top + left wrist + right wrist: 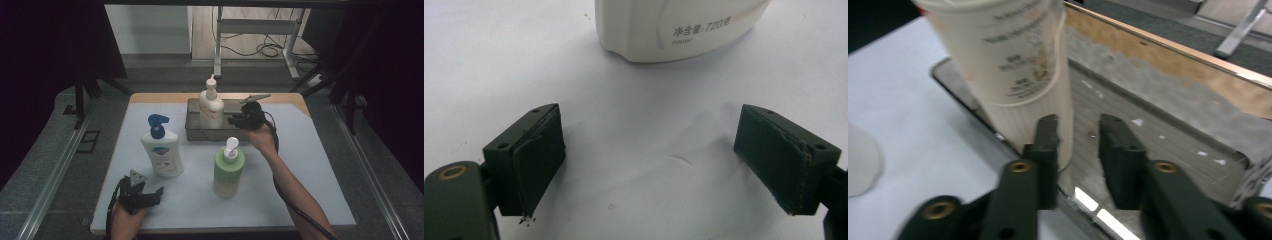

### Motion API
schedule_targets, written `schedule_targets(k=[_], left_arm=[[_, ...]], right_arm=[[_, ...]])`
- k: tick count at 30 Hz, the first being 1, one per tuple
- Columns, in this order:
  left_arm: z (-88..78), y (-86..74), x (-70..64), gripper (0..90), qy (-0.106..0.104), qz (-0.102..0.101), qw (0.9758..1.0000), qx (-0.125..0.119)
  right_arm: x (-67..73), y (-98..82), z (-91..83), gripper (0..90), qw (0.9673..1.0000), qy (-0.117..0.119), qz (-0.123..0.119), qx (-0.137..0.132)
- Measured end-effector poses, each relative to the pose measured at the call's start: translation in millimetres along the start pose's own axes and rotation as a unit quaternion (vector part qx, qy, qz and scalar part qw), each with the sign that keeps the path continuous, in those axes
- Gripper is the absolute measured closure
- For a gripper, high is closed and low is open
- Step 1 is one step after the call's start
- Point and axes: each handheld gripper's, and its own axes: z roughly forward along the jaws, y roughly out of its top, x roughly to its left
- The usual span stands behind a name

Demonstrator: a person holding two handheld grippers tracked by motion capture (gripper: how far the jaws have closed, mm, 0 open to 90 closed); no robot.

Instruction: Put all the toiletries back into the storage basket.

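Note:
A cream pump bottle (211,107) (1013,65) stands upright at the left end of a shallow metal tray (195,131) (1168,140) at the back of the table. My right gripper (235,120) (1080,135) hovers over the tray just right of that bottle. Its jaws stand a narrow gap apart with nothing between them, and the bottle's lower body lies against the outside of the left jaw. My left gripper (150,195) (649,155) rests open near the front left edge, its wide jaws pointing at the base of a white bottle (674,30) with a blue pump (161,150).
A green bottle with a white pump (228,170) stands in the middle of the white mat, in front of the tray. The right forearm crosses the mat's right half. A strip of wooden tabletop (1168,70) borders the tray's far side.

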Motion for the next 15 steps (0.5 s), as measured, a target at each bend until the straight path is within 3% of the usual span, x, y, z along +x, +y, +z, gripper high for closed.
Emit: schedule_targets(k=[6,15], left_arm=[[0.0,0.0,0.0,12.5,0.000,0.000,1.0000,0.000],[0.0,0.0,0.0,12.5,0.000,0.000,1.0000,0.000]], right_arm=[[-2.3,0.1,14.9,89.5,0.9999,-0.007,0.005,0.008],[7.0,4.0,40.6,89.8,0.9991,-0.023,0.003,0.037]])
